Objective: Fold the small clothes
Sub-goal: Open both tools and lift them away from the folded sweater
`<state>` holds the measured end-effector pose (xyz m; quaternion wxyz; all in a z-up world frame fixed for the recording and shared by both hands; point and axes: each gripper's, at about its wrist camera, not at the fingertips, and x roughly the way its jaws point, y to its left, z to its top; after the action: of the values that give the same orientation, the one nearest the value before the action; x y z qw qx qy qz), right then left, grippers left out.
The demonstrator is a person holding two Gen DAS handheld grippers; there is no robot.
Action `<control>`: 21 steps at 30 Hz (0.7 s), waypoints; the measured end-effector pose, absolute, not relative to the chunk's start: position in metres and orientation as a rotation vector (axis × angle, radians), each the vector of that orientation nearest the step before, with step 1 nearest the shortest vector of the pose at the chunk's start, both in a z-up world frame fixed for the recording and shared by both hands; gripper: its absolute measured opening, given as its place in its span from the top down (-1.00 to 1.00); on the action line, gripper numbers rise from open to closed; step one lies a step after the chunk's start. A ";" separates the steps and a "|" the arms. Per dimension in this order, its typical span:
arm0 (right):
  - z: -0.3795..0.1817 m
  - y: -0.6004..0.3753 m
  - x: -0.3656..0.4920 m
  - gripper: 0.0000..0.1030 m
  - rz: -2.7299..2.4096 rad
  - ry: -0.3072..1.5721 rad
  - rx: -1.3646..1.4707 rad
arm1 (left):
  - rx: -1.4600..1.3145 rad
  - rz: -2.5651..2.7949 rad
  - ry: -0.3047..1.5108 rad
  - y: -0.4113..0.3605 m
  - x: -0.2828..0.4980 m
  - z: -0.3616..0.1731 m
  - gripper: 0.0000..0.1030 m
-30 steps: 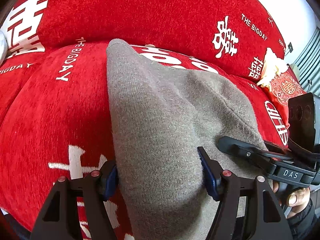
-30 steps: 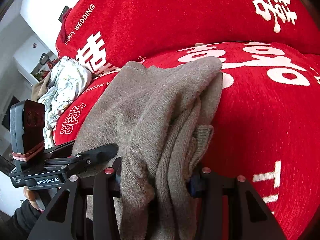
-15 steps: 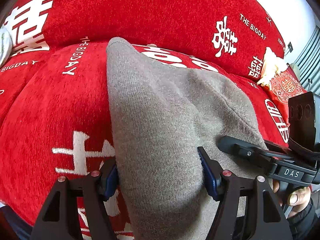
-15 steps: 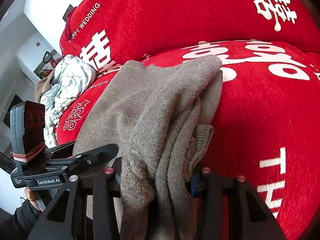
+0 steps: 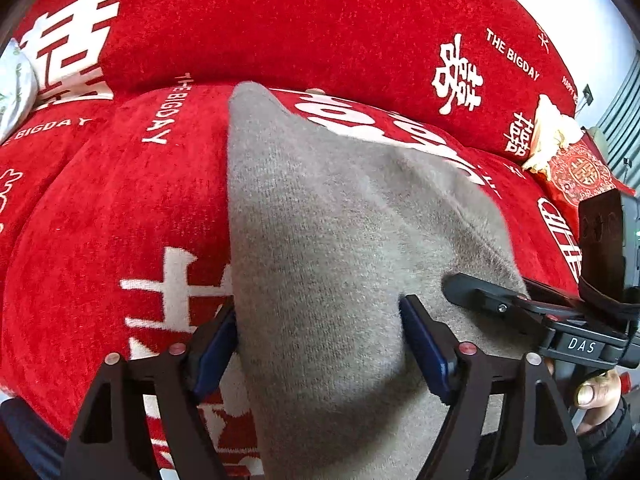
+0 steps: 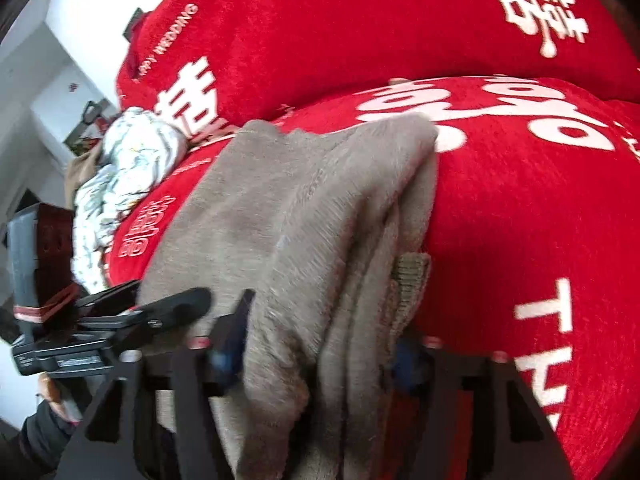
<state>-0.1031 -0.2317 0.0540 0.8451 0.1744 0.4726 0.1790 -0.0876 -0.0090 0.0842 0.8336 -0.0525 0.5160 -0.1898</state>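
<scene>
Red sofa cover (image 5: pixel 120 208) with white lettering, crumpled white floral cloth (image 6: pixel 128 168), red patterned cushion (image 5: pixel 580 174)

Grey-brown knit sweater (image 5: pixel 320 240); red sofa cover (image 5: pixel 120 208) w/ white lettering.

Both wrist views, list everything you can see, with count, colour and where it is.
Knit garment: one, grey-brown, folded on the sofa seat, its near end between both sets of jaws.
Sofa cover: one, red with white lettering, over seat and backrest.
Crumpled cloth: one, white patterned, far end of the seat beside the left gripper.
Small cushion: one, red with gold motif, on the sofa's opposite end.
Left gripper: one, black with blue pads, jaws opening around the garment.
Right gripper: one, black, jaws opening, garment between them.
</scene>
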 end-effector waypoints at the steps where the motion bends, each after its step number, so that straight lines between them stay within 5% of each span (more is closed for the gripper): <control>1: 0.054 -0.234 -0.104 -0.41 0.366 0.995 0.369 | -0.109 -0.391 1.092 -0.008 -0.088 0.086 -0.59; 12: 0.118 -0.206 -0.147 -0.42 0.393 0.741 0.100 | 0.059 -0.187 0.971 -0.009 -0.099 0.122 -0.59; 18: 0.098 -0.194 -0.141 -0.43 0.452 0.847 0.082 | 0.147 -0.153 0.992 -0.014 -0.097 0.114 -0.60; 21: 0.077 -0.200 -0.131 -0.43 0.379 0.921 0.086 | 0.137 -0.158 1.006 -0.012 -0.093 0.105 -0.79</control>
<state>-0.1308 -0.2001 0.0775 0.8778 0.0414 0.4414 0.1817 -0.0930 -0.0121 0.1053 0.8709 0.0657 0.4812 -0.0755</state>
